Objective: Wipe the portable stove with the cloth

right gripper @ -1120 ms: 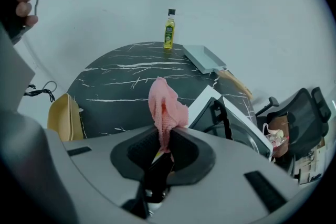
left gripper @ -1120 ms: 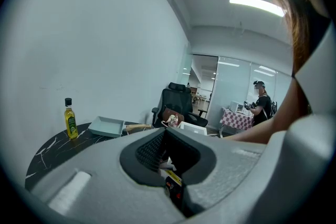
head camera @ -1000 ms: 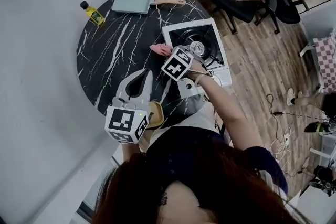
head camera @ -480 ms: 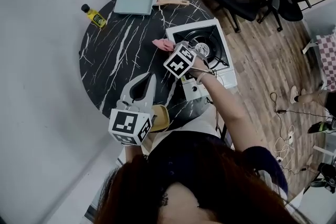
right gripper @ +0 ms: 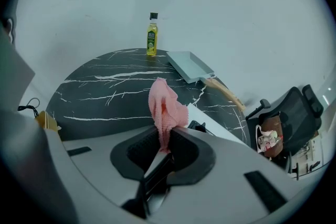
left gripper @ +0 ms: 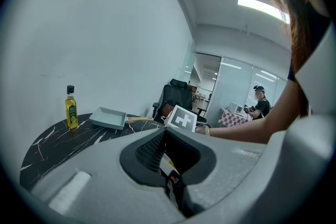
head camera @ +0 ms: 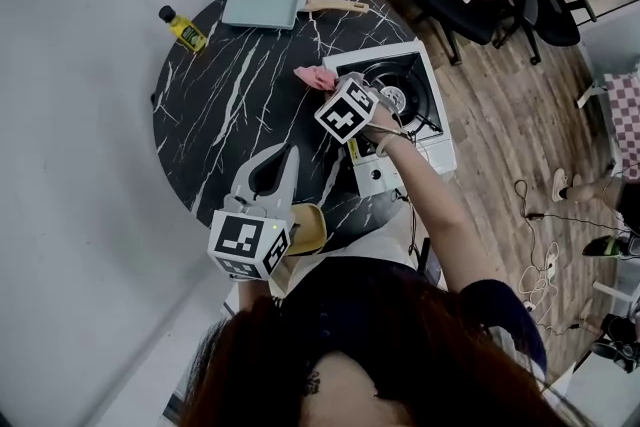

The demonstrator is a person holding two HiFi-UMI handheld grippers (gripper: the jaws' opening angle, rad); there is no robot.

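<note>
Round black marble table [head camera: 220,105], white veining, set against a pale wall.

Portable stove [head camera: 425,80]: white body, black top, and a burner in the middle. It sits on the table's right side and overhangs the rim a little.

Pale blue rectangular pan [head camera: 262,2] with a wooden handle, at the far edge, well apart from the stove.

Left gripper [head camera: 285,157] hangs over the near part of the table, to the left of the stove. Its own view shows the jaws pressed together with nothing between them.

Right gripper [right gripper: 165,136] reaches to the stove's corner nearest the pan. Its jaws are clamped on the pink cloth [right gripper: 165,107].

The cloth sticks out past the tips in a crumpled bunch. Cannot tell whether it touches the stove.

Small yellow oil bottle [head camera: 186,27], upright at the far left rim.
</note>
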